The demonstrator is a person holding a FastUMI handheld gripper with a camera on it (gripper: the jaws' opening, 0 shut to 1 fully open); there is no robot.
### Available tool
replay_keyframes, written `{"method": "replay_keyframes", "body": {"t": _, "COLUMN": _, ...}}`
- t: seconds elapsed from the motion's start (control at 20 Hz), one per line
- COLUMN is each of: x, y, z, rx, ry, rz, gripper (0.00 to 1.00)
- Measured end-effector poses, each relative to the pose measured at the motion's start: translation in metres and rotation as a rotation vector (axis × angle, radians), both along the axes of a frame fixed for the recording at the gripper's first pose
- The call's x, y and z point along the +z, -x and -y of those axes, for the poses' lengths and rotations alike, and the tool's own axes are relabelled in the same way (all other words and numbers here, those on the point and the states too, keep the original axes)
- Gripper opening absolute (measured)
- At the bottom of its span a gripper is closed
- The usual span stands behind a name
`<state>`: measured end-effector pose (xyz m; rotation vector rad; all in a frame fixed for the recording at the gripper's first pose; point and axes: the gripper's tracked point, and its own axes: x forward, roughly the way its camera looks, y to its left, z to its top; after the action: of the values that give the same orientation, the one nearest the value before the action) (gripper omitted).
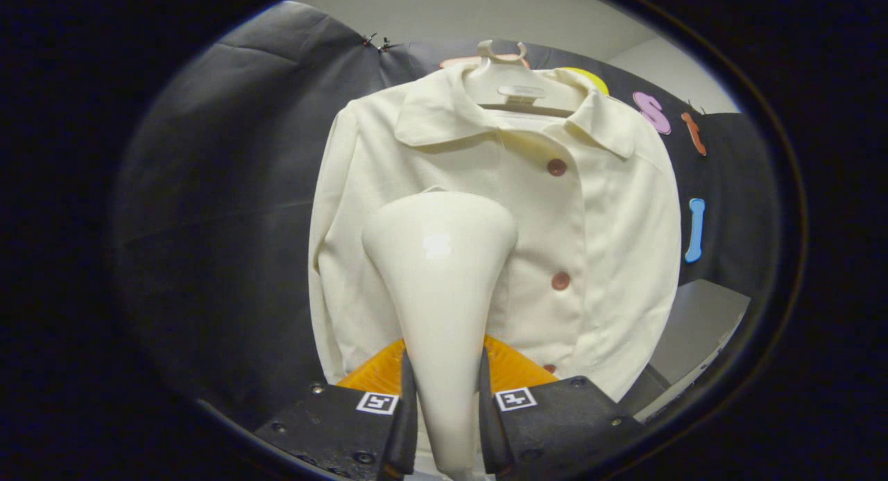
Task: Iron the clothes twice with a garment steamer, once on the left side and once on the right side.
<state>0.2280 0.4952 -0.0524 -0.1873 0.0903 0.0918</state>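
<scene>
Tongs [444,425] closed around the steamer [440,293], both fingers [404,411] pressing its narrow handle from either side. Steamer runs forward from between the fingers and flares into a wide head, glossy, one bright highlight on it. Head sits in front of the jacket [499,238], over the chest on the near side of the button row; contact with the fabric can't be judged. Jacket is cream, collared, hanging on a pale hanger [513,85] against the dark cloth wall [229,210]. Three reddish buttons [556,167] down the front, the lowest partly hidden. Orange ridged part [513,370] shows just behind the fingers. Grey counter [694,328] beyond the jacket's far sleeve.
</scene>
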Motion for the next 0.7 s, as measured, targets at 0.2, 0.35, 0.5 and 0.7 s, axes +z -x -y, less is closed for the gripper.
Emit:
{"method": "replay_keyframes", "body": {"t": 0.2, "x": -0.042, "y": 0.001, "z": 0.005, "rx": -0.003, "ry": 0.033, "rz": -0.071, "gripper": 0.37}}
{"method": "replay_keyframes", "body": {"t": 0.35, "x": -0.075, "y": -0.002, "z": 0.013, "rx": -0.01, "ry": 0.055, "rz": -0.118, "gripper": 0.37}}
{"method": "replay_keyframes", "body": {"t": 0.5, "x": -0.106, "y": -0.002, "z": 0.021, "rx": -0.021, "ry": 0.08, "rz": -0.169, "gripper": 0.37}}
{"method": "replay_keyframes", "body": {"t": 0.7, "x": -0.154, "y": -0.005, "z": 0.032, "rx": -0.036, "ry": 0.115, "rz": -0.263, "gripper": 0.37}}
